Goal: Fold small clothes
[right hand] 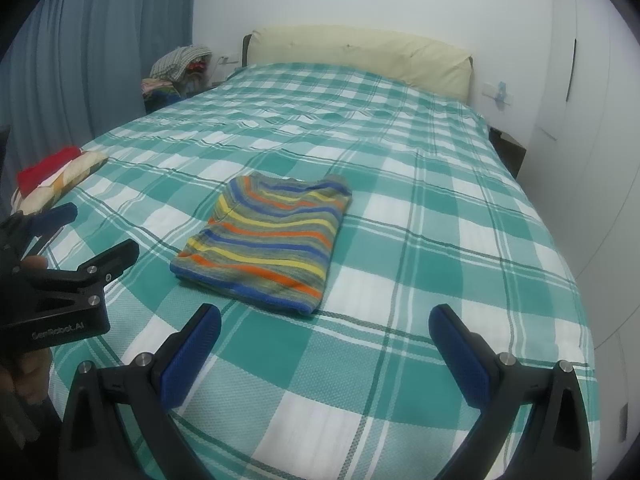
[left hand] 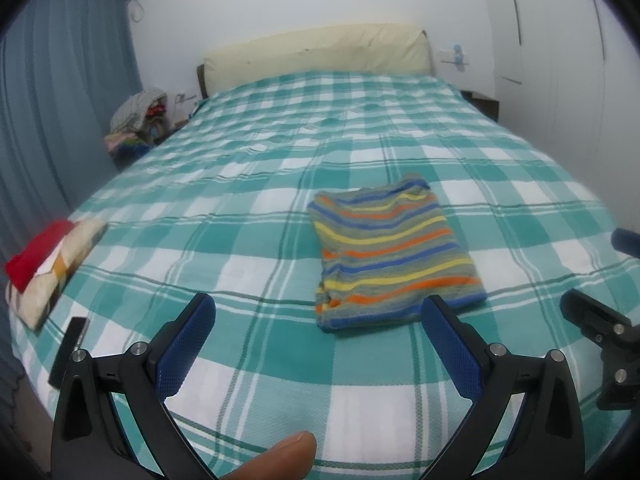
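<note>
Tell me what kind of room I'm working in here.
A bedroom, most likely in a home: a bed with a green checked cover and cream headboard, blue curtains alongside, and a folded striped garment lying on the cover.

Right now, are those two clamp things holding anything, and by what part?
Nothing is held. Both the left tool and right tool are open above the bed; the folded striped garment lies untouched.

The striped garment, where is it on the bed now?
The striped garment lies folded on the checked bed, ahead of both open hand-held grippers; the red cloth is far to its left.
</note>
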